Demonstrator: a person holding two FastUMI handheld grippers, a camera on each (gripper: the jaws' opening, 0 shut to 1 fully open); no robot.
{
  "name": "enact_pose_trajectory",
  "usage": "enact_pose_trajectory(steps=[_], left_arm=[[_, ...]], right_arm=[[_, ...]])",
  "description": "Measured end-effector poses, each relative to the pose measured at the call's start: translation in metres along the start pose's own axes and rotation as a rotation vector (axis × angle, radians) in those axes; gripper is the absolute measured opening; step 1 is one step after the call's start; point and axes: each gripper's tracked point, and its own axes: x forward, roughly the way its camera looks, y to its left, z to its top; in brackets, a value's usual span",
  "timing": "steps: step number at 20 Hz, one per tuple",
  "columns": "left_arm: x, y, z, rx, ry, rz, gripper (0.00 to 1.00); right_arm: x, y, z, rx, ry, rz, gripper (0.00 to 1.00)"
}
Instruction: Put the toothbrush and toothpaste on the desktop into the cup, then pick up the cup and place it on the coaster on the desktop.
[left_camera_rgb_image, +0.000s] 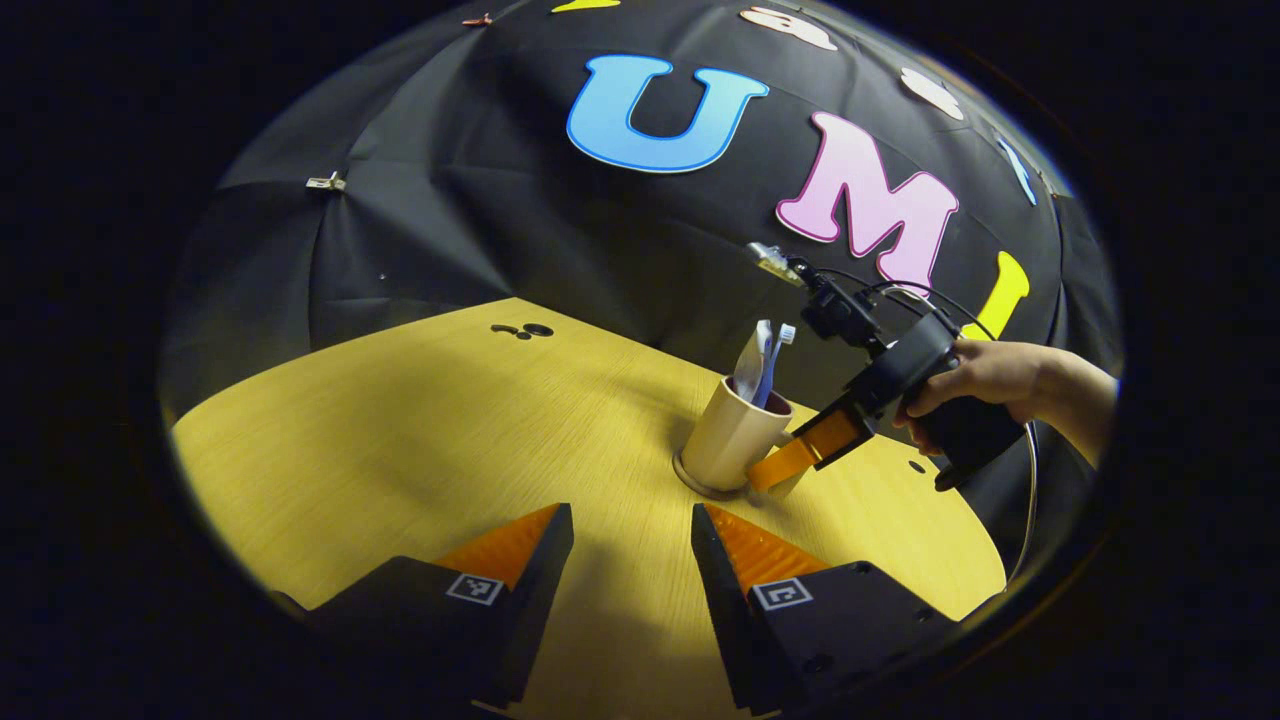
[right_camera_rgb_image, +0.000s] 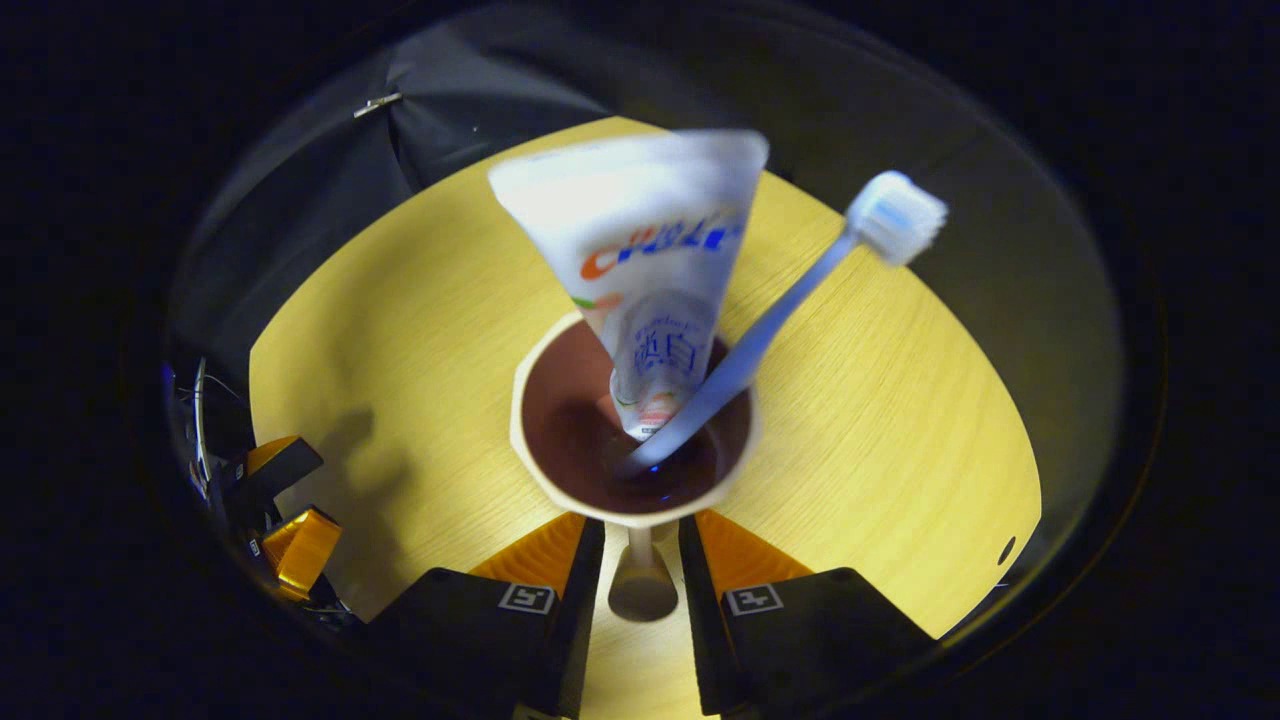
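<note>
A beige cup (left_camera_rgb_image: 730, 440) with a brown inside (right_camera_rgb_image: 570, 420) stands upright on a round coaster (left_camera_rgb_image: 697, 484) on the wooden table. Leaning in it are the white toothpaste tube (right_camera_rgb_image: 640, 250) and a pale blue toothbrush (right_camera_rgb_image: 770, 320); both heads stick up above the rim (left_camera_rgb_image: 765, 350). My right gripper (right_camera_rgb_image: 640, 545) has a finger close on each side of the cup's handle (right_camera_rgb_image: 640, 585); a hand (left_camera_rgb_image: 985, 375) holds it at the right. My left gripper (left_camera_rgb_image: 630, 525) hovers low over the table in front of the cup, open and holding nothing. The left gripper (right_camera_rgb_image: 290, 505) is also at the table's far left edge.
The yellow wooden table (left_camera_rgb_image: 400, 450) spreads wide to the left of the cup. Small dark holes (left_camera_rgb_image: 525, 330) mark its far edge, and one more hole (right_camera_rgb_image: 1005, 550) lies near the right rim. Black cloth walls close in behind the table.
</note>
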Motion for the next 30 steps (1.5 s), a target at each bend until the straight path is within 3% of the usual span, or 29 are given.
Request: enact_pose_trajectory(steps=[5,12,20,24,30], left_arm=[[-0.019,-0.016,0.019,0.018,0.015,-0.019,0.75],[-0.070,-0.054,0.085,0.036,0.017,-0.066,0.75],[-0.118,-0.104,0.151,0.092,-0.013,-0.133,0.75],[-0.137,-0.130,0.153,0.142,-0.018,-0.169,0.75],[-0.160,-0.160,0.146,0.190,-0.019,-0.212,0.75]], right_arm=[[-0.055,-0.006,0.001,0.065,-0.101,-0.003,0.47],[-0.163,0.025,-0.006,0.213,-0.324,0.097,0.45],[-0.285,0.031,-0.013,0.267,-0.610,0.002,0.45],[-0.333,0.037,-0.026,0.326,-0.735,-0.013,0.45],[-0.368,0.042,-0.056,0.314,-0.828,-0.098,0.45]])
